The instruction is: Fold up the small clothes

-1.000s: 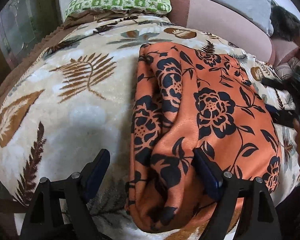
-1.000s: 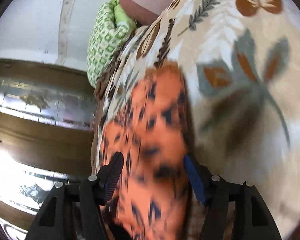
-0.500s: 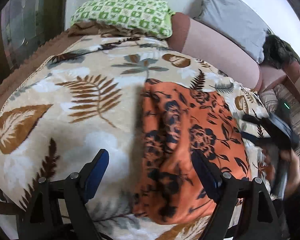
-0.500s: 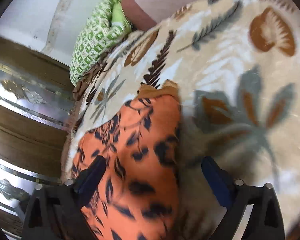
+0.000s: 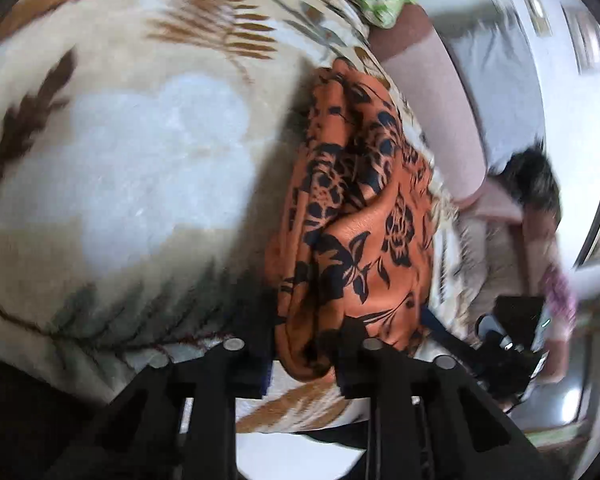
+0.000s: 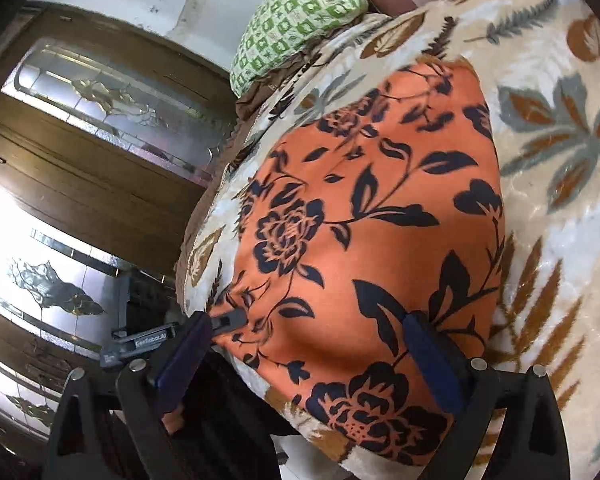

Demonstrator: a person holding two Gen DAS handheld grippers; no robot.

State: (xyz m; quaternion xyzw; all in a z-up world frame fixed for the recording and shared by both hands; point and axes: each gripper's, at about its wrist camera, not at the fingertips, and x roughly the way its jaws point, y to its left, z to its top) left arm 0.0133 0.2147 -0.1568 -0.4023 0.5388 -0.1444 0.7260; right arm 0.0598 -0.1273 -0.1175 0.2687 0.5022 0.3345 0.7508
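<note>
Bed under my claws: leaf-print blanket [image 6: 560,200].
Orange floral garment [image 6: 360,220] lies on it; green pillow [image 6: 296,12] far end.

I see one garment [image 6: 372,240]: small orange cloth w/ black rose-and-leaf print, satiny sheen. In my right wrist view it's folded into a rough rectangle, lying mostly flat on the leaf-print blanket, near end reaching the blanket edge, surface smooth w/ a soft bulge low centre. In my left wrist view the garment [image 5: 356,208] shows edge-on, left side bunched in stacked folds, near end hanging over the edge. View blurred, layer count unclear.
</note>
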